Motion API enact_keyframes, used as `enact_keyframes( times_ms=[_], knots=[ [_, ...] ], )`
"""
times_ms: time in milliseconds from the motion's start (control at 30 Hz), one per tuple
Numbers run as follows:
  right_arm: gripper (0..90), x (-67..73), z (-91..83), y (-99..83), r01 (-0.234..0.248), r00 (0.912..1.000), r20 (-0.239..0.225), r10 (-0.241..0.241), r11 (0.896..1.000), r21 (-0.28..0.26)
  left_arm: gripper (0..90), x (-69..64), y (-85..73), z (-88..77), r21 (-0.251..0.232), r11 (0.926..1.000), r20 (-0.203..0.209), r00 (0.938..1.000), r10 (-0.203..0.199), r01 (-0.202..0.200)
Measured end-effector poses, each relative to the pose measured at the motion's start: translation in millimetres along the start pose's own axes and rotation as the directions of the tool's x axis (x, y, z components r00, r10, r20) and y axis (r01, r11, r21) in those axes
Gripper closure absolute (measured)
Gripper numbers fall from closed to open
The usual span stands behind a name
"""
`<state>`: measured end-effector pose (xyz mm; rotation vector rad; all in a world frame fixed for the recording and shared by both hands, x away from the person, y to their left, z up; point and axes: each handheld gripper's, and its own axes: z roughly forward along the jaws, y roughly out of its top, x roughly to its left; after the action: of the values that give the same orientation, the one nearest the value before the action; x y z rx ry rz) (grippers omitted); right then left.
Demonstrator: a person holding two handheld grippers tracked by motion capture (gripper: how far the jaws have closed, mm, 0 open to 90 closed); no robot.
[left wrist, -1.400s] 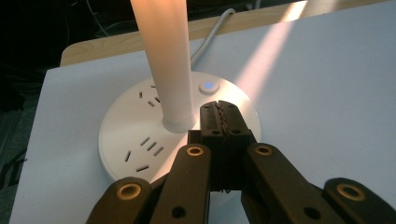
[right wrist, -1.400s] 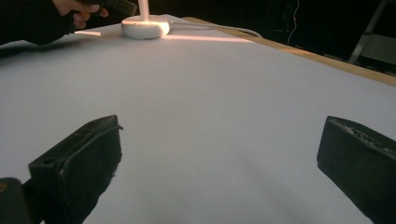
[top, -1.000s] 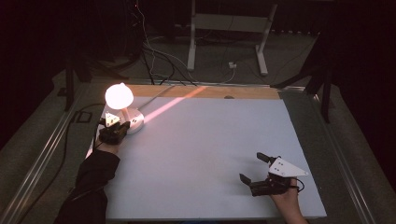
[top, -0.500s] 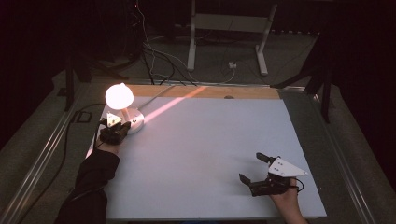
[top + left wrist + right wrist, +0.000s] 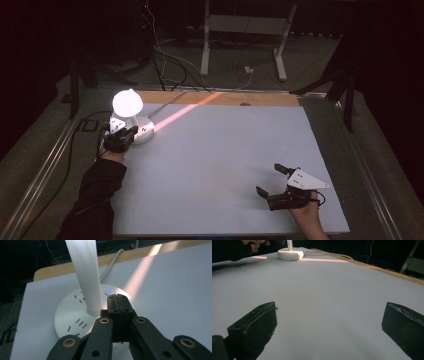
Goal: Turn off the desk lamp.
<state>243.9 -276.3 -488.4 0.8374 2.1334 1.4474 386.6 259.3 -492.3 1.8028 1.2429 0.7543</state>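
Your left gripper (image 5: 117, 301) is closed with nothing between the jaws, tips over the lamp (image 5: 131, 116) base right next to the lit blue button (image 5: 109, 291), at the far left corner of the bench (image 5: 225, 150). Your right gripper (image 5: 275, 181) sits wide open and empty at the near right, well away from the lamp.

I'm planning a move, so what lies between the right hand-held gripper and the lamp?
Bare white table in the high view: nothing lies between the right hand-held gripper and the lamp.
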Motion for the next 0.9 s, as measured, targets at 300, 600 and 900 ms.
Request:
enact_keyframes(
  times_ms=[300,600,900],
  knots=[
    [0.0,-0.3,0.3,-0.2,0.000,1.0000,0.000,0.000,1.000,0.000,90.0,0.7,0.7,-0.8,-0.008,1.0000,-0.001,1.0000,-0.004,0.004],
    [0.0,-0.5,0.2,-0.3,-0.003,1.0000,0.000,0.003,1.000,-0.001,90.0,1.9,-5.6,4.3,0.012,0.9999,0.003,1.0000,-0.008,0.008],
    [0.0,-0.3,0.5,-0.3,-0.003,1.0000,0.000,0.003,1.000,0.002,90.0,2.5,-11.3,9.6,0.035,0.9994,0.007,1.0000,-0.003,0.003]
  ],
)
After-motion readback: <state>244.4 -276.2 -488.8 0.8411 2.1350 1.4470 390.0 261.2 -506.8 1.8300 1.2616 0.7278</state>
